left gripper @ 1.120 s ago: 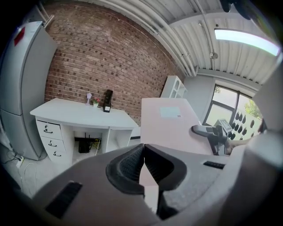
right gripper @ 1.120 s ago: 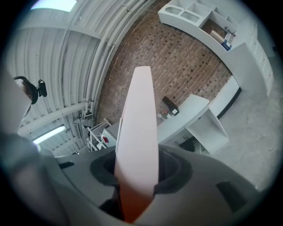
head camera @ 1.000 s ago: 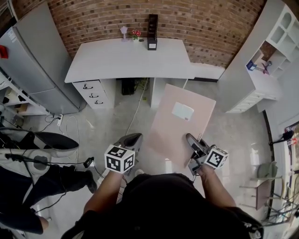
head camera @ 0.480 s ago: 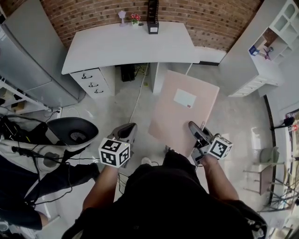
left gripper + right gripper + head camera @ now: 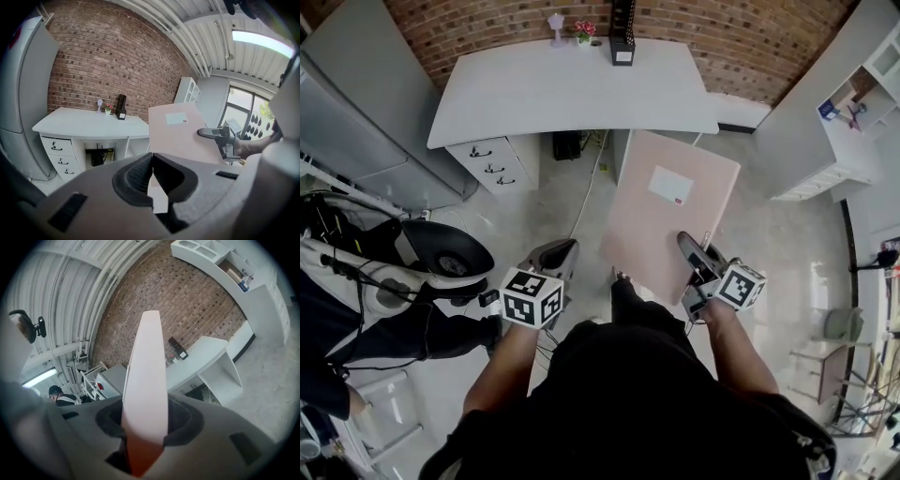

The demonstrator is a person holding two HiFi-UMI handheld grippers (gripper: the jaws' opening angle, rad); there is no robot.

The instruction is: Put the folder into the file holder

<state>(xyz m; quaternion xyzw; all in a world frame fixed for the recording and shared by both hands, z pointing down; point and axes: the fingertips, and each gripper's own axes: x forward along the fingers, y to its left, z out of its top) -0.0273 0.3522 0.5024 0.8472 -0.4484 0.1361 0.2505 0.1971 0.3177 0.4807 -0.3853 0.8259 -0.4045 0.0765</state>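
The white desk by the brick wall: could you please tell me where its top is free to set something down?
Nearly the whole desk top is bare, from the left end above the drawers to the right end. Only the middle of the back edge, by the brick wall, is crowded: a pale ornament, flowers and the black file holder.

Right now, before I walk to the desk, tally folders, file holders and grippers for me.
Folders: 1, the pink folder, clamped in the right gripper.
File holders: 1, the black file holder on the desk.
Grippers: 2, the right gripper and the shut, empty left gripper.
Total: 4.
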